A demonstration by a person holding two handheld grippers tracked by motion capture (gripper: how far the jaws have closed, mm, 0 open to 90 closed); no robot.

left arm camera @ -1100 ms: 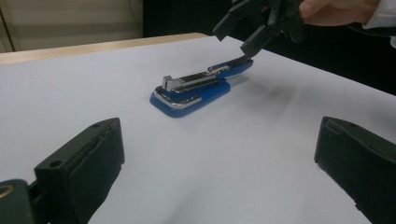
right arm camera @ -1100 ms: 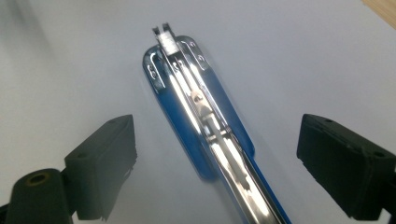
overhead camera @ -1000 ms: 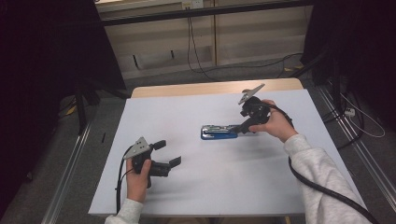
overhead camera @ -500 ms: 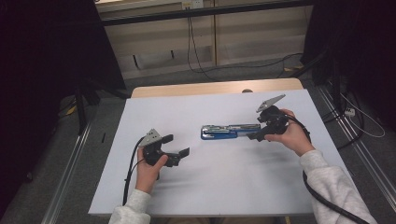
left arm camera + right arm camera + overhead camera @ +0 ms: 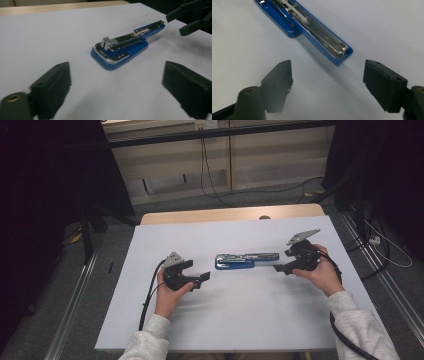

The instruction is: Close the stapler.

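Note:
A blue stapler [image 5: 245, 260] with a chrome top lies swung open flat at the middle of the white table [image 5: 240, 320]. My left gripper [image 5: 201, 279] sits to its left, open, with nothing between the jaws. In the left gripper view the stapler [image 5: 125, 47] lies ahead of the left gripper [image 5: 117, 87], its thin arm pointing away. My right gripper [image 5: 280, 266] is just off the stapler's right end, open and apart from it. In the right gripper view the tip of the stapler [image 5: 312, 27] lies beyond the spread jaws of the right gripper [image 5: 329, 80].
A wooden strip [image 5: 230, 215] shows along the table's far edge. Metal rails [image 5: 75, 320] run on the floor at both sides, and cables [image 5: 385, 245] lie on the floor to the right. Black curtains hang at left and right.
The right gripper has drawn back from over the stapler's right end, to the right and toward the person. The left gripper has moved forward and right, closer to the stapler.

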